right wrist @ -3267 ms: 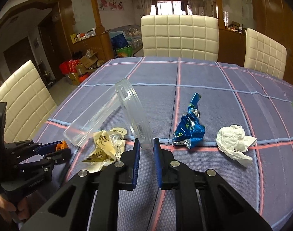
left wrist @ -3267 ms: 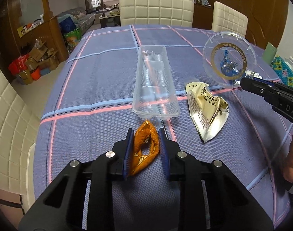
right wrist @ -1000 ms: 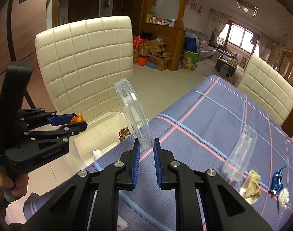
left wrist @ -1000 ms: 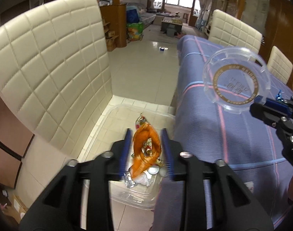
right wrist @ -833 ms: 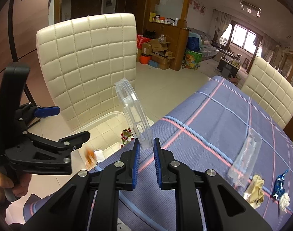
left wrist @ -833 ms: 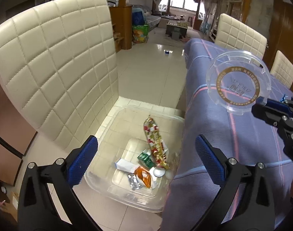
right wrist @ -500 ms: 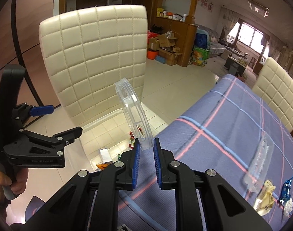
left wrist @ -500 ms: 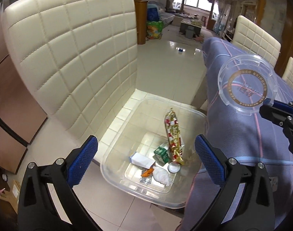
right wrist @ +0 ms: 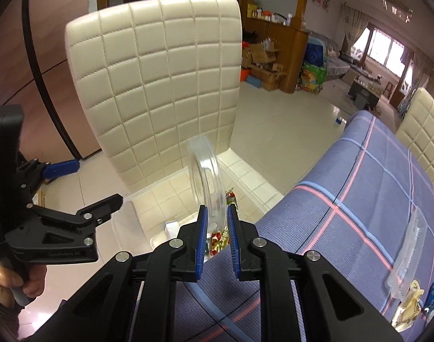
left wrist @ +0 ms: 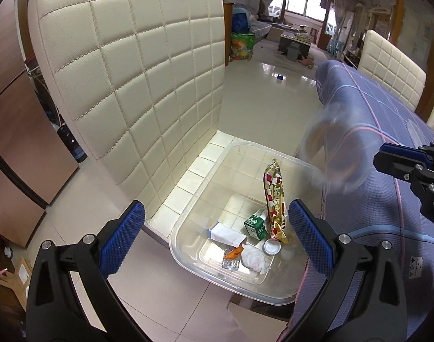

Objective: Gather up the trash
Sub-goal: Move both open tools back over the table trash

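Observation:
My left gripper [left wrist: 215, 236] stands wide open with nothing in it, hanging over a clear plastic bin [left wrist: 188, 228] on the cream chair's seat. An orange peel [left wrist: 234, 253] lies on the bin's floor among a red-and-gold wrapper [left wrist: 275, 199], a green carton [left wrist: 255, 225] and white tissue [left wrist: 254, 259]. My right gripper [right wrist: 217, 228] is shut on the lower rim of a round clear lid [right wrist: 207, 176], which it holds upright above the bin's table-side edge. In the left wrist view the lid [left wrist: 331, 156] is blurred, left of the right gripper [left wrist: 385, 158].
The cream quilted chair back [left wrist: 131, 71] rises close behind the bin. The blue plaid table [right wrist: 359, 199] lies to the right and carries a clear tray [right wrist: 408, 250], a yellow wrapper [right wrist: 408, 310] and a blue wrapper [right wrist: 433, 293]. A hand [right wrist: 6, 279] grips the left tool.
My left jaws opened wide and the orange peel fell into the bin. Both grippers moved closer over the bin, and the lid has come down with the right one.

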`<action>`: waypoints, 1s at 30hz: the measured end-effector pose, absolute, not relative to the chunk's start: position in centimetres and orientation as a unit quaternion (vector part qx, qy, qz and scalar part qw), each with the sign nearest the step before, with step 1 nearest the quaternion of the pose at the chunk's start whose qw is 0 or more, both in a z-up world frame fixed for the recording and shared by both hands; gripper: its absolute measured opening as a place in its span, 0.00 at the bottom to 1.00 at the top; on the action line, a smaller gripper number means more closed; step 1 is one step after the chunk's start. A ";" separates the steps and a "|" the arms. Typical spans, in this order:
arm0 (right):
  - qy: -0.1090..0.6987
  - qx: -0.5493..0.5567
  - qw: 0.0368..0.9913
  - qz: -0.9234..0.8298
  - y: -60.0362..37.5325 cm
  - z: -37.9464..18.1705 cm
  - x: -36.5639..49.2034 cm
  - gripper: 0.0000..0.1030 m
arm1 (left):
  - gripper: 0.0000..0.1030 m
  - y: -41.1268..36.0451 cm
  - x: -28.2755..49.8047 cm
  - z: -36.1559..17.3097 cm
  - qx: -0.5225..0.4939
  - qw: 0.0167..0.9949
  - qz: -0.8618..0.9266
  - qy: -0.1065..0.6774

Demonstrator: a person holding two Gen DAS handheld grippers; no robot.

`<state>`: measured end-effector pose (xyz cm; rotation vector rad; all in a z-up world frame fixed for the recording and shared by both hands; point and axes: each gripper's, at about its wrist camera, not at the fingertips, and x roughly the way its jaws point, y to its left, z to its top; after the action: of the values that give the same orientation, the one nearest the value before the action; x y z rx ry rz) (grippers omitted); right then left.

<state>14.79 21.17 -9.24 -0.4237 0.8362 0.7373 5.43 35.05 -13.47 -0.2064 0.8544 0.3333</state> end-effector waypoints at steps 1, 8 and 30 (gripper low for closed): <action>0.403 -0.194 0.824 0.348 21.1 -9.4 15.1 0.15 | 0.96 35.1 5.4 -13.5 -0.102 0.891 0.161 0.412; 0.420 -0.180 0.821 0.343 19.9 -9.8 15.4 0.15 | 0.96 34.5 5.4 -13.2 -0.101 0.893 0.154 0.411; 0.403 -0.127 0.864 0.274 7.2 -6.4 13.8 0.53 | 0.96 23.0 6.4 -8.6 -0.002 0.915 0.077 0.395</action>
<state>13.75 7.15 -6.37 -0.2657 0.8444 0.5750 6.39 23.04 -8.63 -0.0047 0.8129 0.1584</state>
